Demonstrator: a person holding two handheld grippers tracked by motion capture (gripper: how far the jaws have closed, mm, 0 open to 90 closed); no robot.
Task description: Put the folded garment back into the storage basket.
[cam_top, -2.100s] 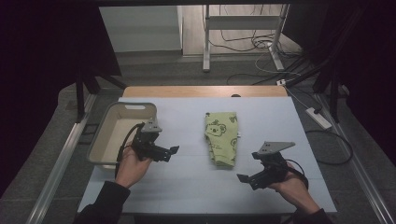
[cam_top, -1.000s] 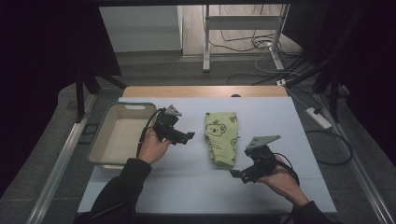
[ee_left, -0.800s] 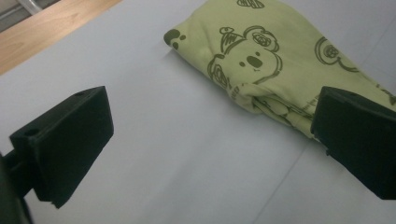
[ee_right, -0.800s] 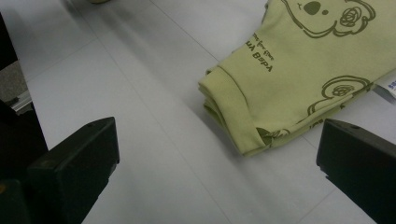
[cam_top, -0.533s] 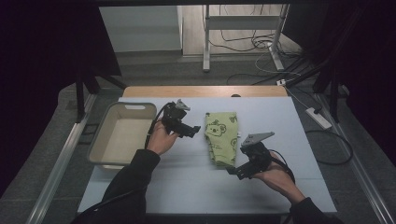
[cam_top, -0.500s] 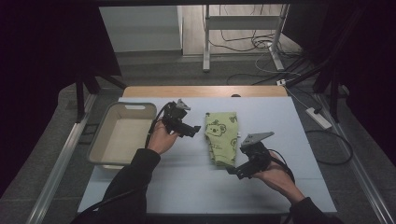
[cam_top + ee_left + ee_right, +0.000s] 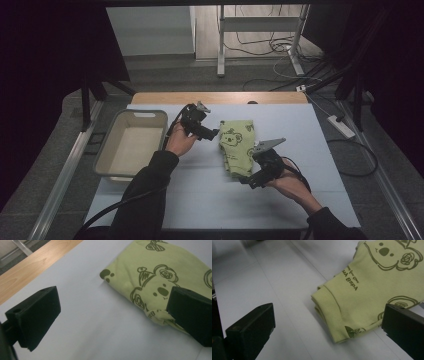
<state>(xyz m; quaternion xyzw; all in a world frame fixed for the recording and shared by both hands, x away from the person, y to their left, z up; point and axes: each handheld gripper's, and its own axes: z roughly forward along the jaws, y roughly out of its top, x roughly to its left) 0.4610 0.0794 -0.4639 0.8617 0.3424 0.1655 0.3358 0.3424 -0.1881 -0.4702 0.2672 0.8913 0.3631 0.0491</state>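
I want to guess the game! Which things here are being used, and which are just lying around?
Probably in use:
- folded green garment, with koala prints
- left gripper, jaws open at its far end
- right gripper, jaws open at its near end

Just lying about, it seems:
- beige bin, untouched so far
- power strip on the floor

Left hand-held gripper (image 7: 212,134): jaws wide apart. Right hand-held gripper (image 7: 246,181): jaws wide apart, forearms both extended forward.

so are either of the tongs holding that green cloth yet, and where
Nothing is held. Both the left tongs and right tongs are open, jaws spread beside the folded green cloth, not closed on it.
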